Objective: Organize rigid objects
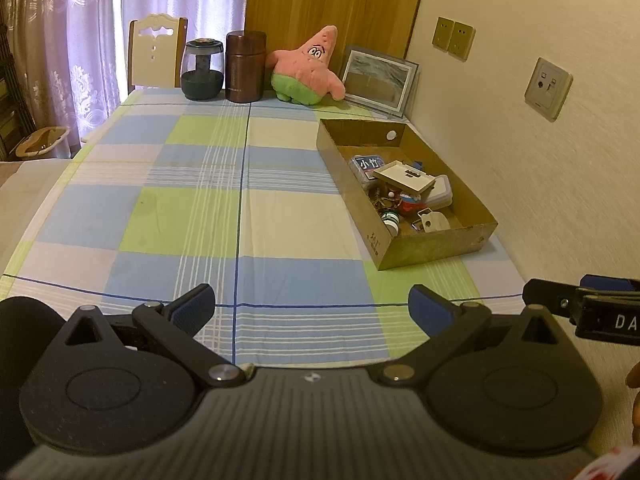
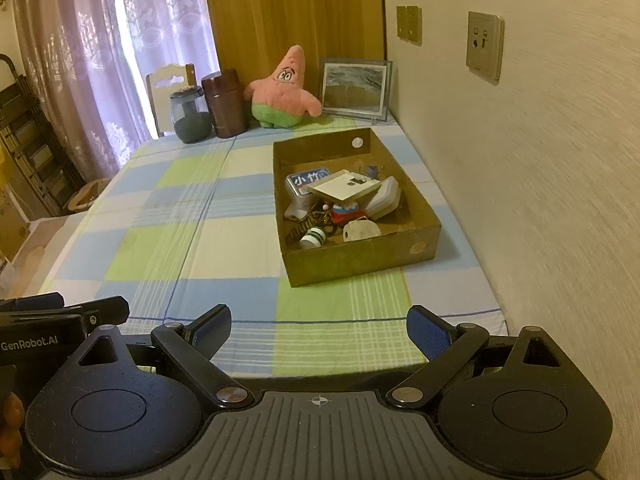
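Resting on desk [image 2: 200, 240]: cardboard box [image 2: 360, 258] beside wall, small items piled inside
Left hand-held gripper [image 1: 312, 312]: released, holding nothing
Right hand-held gripper [image 2: 319, 330]: released, holding nothing, near desk edge

Dim, warm light filters through the curtains [image 1: 72, 40] at far left, while fisheye bending and smeared blur distort the wall [image 2: 560, 200] at the edges.

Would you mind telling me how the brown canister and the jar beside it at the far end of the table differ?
The brown canister is taller, opaque and straight-sided; the jar is shorter, rounder and see-through, with dark contents in its lower part. The canister's lid matches its body; the jar's is dark. Both stand upright, side by side.
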Available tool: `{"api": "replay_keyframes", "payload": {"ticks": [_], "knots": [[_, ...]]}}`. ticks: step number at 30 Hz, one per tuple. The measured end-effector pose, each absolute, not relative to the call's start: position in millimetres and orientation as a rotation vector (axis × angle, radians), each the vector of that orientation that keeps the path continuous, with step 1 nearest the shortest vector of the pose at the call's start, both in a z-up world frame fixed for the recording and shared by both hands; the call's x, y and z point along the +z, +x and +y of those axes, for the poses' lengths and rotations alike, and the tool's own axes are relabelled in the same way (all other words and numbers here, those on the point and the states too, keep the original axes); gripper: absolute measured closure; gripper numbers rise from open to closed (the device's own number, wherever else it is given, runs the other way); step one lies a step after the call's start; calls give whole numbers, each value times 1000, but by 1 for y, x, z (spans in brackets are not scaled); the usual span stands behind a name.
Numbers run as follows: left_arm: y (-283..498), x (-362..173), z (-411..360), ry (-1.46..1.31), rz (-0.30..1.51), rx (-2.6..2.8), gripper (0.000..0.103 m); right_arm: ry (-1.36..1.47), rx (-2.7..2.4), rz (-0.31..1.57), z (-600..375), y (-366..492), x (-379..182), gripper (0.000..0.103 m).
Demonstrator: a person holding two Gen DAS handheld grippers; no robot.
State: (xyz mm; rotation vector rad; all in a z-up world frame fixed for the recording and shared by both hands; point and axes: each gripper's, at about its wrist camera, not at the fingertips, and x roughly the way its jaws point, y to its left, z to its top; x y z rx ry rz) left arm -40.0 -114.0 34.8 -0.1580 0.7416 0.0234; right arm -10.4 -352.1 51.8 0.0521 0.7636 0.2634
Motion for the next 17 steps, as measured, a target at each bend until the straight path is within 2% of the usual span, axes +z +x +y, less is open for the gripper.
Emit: {"api": "replay_keyframes", "payload": {"ticks": [17], "knots": [[-37,33,-112,-176,747,31,1,52,261,770,-350,-8,50,11]]}}
